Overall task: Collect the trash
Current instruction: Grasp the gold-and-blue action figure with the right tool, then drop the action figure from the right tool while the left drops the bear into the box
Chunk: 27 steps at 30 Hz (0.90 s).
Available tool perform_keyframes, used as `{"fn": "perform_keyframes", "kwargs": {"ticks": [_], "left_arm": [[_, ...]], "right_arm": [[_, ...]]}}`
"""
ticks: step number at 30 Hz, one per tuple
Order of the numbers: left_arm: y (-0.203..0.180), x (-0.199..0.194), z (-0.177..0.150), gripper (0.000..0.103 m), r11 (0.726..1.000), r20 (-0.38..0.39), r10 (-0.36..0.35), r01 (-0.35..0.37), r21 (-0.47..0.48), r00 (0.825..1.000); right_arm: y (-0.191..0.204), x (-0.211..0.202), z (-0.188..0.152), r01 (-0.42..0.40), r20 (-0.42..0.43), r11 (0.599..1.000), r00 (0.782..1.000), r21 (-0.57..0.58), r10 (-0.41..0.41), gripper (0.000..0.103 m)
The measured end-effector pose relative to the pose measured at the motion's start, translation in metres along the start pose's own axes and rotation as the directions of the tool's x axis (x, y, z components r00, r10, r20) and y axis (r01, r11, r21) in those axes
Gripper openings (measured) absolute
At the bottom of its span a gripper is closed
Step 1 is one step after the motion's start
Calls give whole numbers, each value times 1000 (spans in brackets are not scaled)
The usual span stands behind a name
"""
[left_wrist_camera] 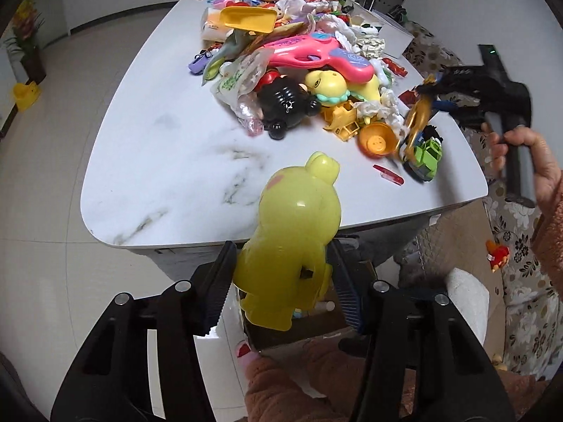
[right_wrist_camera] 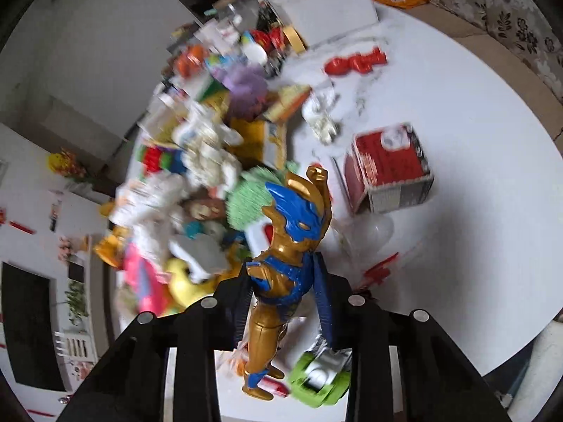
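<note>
A pale tiled floor (left_wrist_camera: 70, 105) and white walls surround my white marbled worktop (left_wrist_camera: 169, 161), where one sprawling heap of toys and crumpled wrappers (left_wrist_camera: 299, 63) covers the far half. One red box (right_wrist_camera: 387, 168) lies apart from the heap. My left tool (left_wrist_camera: 281, 281) is clamped on one yellow frog-shaped toy (left_wrist_camera: 295, 232) at the worktop's near edge. My right tool (right_wrist_camera: 281, 292) grips one gold and blue action figure (right_wrist_camera: 288, 246) above a green toy truck (right_wrist_camera: 316, 383).
</note>
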<state>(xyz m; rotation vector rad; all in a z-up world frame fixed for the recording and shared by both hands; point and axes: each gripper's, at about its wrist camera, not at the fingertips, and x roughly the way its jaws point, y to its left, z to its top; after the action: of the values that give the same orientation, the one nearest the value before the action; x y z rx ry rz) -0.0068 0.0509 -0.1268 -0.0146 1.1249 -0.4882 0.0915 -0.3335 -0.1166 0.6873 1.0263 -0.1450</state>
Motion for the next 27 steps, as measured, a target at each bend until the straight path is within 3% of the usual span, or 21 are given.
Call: {"fn": "perform_keyframes", "kwargs": {"ticks": [9,13,16,21,27], "left_arm": [[-20,-1,17,52,997,29,-51,50,56,998],[-38,-7,16,52,990,23,-81,77,122,996],[-48,-10,6,52,982,2,-101,100,160,995],[-61,5,-26,52,968,-96,-113,132,213,989],[-68,71,-81,52,964,-300,-95,163,209,949]], "right_arm": [[20,-83,-7,-188,113,981,975,-38,191,32],[26,-118,-33,-242,123,964,959,-109,254,32],[21,-135,-63,-266,83,953,957,-146,280,32],[-8,-134,-118,-220,-9,964,975,-147,221,32],[-66,-80,-170,-109,-152,992,983,-61,99,32]]}}
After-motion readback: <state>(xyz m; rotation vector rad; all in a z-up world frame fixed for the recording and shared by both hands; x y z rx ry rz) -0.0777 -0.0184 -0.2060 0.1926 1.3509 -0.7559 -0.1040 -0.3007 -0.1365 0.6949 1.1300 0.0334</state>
